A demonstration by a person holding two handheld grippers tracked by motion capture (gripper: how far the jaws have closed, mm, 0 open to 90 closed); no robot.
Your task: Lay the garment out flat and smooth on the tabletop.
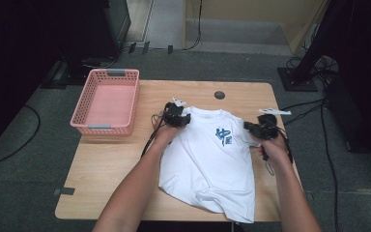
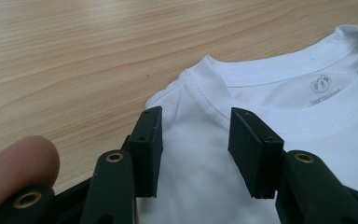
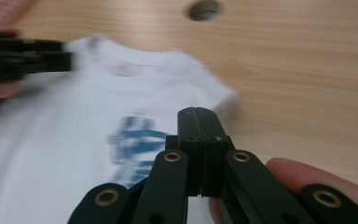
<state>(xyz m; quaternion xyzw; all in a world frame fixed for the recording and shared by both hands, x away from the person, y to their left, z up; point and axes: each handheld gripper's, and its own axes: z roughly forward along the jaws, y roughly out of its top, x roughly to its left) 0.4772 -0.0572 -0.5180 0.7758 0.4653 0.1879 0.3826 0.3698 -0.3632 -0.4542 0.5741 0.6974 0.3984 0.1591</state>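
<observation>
My left gripper [image 2: 196,154] hovers with jaws apart over the left shoulder of the white T-shirt [image 1: 207,159], which lies flat near the table's [image 1: 106,164] right edge. My right gripper [image 3: 199,149], clenched on nothing, is beside the right sleeve. I should pinch both shoulder seams evenly so the fold stays straight.

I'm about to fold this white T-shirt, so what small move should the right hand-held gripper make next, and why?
Probably open the right hand-held gripper and bring it to the T-shirt shoulder on its side. Its jaws are shut with no cloth between them, while the left hand-held gripper already stands open over the other shoulder, beside the collar.
</observation>
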